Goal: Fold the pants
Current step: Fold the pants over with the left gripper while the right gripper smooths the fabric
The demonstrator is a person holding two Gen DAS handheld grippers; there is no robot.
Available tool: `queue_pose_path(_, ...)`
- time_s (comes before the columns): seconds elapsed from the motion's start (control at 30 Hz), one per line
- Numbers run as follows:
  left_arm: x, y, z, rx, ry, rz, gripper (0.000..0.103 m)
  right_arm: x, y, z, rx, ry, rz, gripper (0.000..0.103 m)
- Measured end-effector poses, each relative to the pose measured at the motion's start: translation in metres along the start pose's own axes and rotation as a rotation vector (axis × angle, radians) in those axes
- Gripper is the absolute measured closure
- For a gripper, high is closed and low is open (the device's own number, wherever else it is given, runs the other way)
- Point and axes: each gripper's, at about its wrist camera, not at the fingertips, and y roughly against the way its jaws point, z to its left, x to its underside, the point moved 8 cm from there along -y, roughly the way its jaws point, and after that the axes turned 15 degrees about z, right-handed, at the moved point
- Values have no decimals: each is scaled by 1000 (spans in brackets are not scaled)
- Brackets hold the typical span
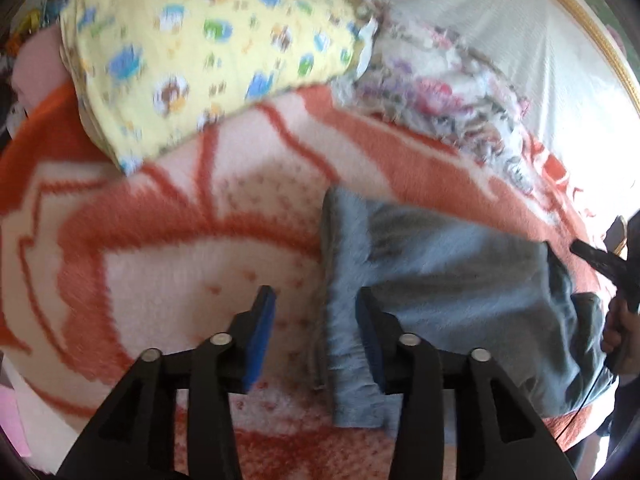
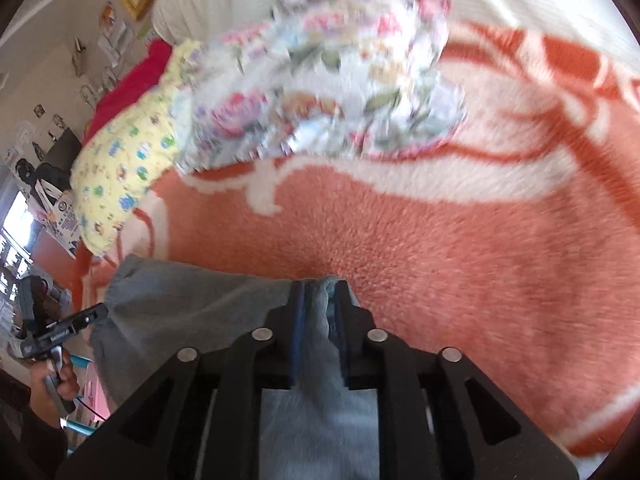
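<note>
Fuzzy grey pants (image 1: 448,280) on orange-and-cream fleece blanket (image 1: 168,272); left tongs (image 1: 316,332) agape, right tongs (image 2: 320,320) pinching a bunched fold.

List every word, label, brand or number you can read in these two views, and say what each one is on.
None can be read.
Papers and posters on the wall: printed marks, too small and blurred to read.
Orange and white blanket: blocky shapes near its edge may be letters, too blurred to tell.
Yellow print cloth: cartoon figures only.
Grey pants: no label showing.
</note>
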Motion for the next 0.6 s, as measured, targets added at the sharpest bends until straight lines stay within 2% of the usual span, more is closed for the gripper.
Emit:
queue_pose_path(0.07,-6,15,-15,26,-18,-35,51,10,20,-6,2,-17,-30,58)
queue_pose_path(0.13,-11,26,-39,66,-52,-54,45,25,40,-13,0,-37,-58,57)
queue_pose_path(0.3,-11,24,-113,164,-183,-29,45,71,83,-42,13,-125,-108,57)
queue_pose_path(0.4,-2,11,-167,199,-280,9,44,104,105,-67,38,-202,-127,56)
queue_pose_path(0.6,27,-15,-261,315,-395,100,42,165,144,-113,88,-344,-157,55)
